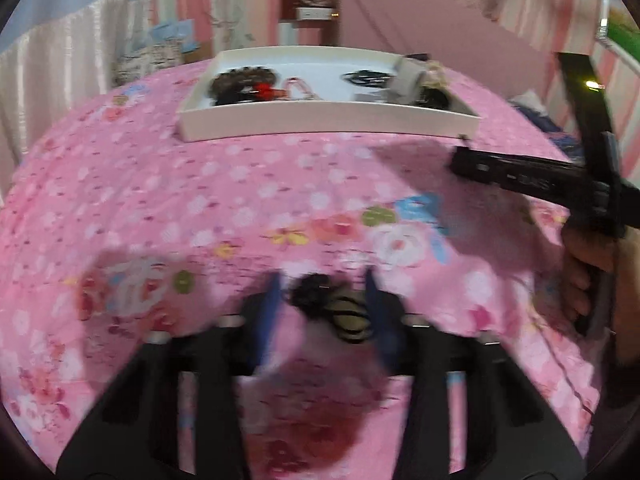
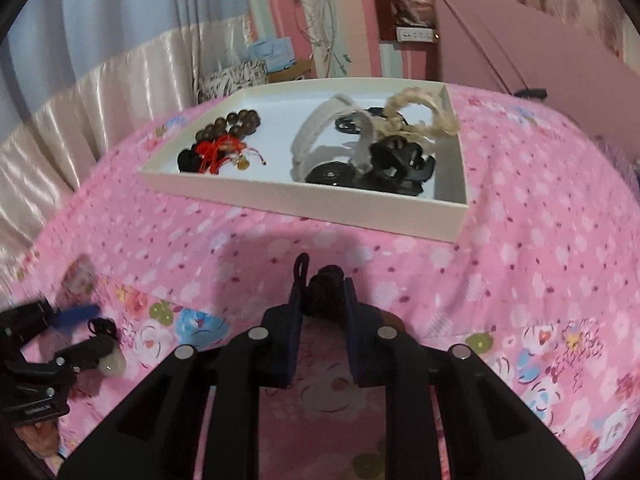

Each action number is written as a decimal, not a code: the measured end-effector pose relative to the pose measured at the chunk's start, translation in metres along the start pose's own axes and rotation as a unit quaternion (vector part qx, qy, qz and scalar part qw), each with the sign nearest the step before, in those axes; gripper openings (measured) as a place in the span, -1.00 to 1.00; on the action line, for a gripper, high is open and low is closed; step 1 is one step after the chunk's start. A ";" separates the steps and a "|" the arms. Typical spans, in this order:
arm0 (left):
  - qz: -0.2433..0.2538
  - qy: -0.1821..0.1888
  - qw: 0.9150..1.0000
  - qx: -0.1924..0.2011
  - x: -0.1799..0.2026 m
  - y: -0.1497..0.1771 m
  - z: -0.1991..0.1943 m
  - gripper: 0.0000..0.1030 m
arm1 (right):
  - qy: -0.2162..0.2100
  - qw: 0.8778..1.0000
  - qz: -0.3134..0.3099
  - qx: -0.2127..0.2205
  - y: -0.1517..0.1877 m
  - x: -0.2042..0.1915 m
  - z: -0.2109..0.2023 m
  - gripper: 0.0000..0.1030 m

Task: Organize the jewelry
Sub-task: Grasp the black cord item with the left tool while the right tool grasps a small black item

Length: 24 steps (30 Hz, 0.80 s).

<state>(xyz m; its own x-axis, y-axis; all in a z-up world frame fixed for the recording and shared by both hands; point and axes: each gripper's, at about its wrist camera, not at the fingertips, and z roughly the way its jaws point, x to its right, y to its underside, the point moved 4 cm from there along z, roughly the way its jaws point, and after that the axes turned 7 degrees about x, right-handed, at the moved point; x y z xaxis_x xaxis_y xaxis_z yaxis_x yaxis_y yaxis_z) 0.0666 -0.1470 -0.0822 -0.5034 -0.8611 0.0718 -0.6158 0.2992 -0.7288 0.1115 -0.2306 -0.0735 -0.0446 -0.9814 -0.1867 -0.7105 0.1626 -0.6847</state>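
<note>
A white tray (image 2: 304, 204) sits on the pink floral cloth and also shows in the left wrist view (image 1: 320, 120). It holds brown beads (image 2: 228, 124) with red cord at the left and hairbands and black clips (image 2: 396, 160) at the right. My right gripper (image 2: 323, 300) is shut on a black hair tie (image 2: 326, 284), just in front of the tray. My left gripper (image 1: 322, 300) is open around a black and tan hair accessory (image 1: 336, 312) lying on the cloth. The view is blurred.
The pink floral cloth (image 1: 240, 200) covers the whole surface. A pink board (image 2: 520, 52) leans behind the tray. The right gripper (image 1: 520, 176) shows at the right of the left wrist view. Curtains hang at the left.
</note>
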 end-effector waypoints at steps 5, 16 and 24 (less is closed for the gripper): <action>-0.012 0.007 1.000 0.007 0.003 -0.002 -0.001 -0.77 | -0.007 1.000 0.006 0.002 -0.001 -0.001 0.003 -0.62; -0.032 -0.004 0.999 0.042 -0.019 -0.024 -0.025 -0.80 | -0.021 0.998 0.033 0.054 -0.008 0.008 -0.016 -0.63; -0.019 -0.032 0.995 0.087 -0.031 -0.069 -0.045 -0.80 | -0.038 0.993 0.043 0.098 -0.025 0.010 -0.047 -0.63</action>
<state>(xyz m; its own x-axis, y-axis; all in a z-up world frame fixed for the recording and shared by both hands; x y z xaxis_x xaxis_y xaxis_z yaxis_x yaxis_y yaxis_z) 0.0974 -0.1220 -0.0035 -0.4388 -0.8965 0.0618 -0.5160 0.1951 -0.8341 0.0960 -0.2489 -0.0249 -0.0398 -0.9537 -0.2981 -0.5552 0.2692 -0.7870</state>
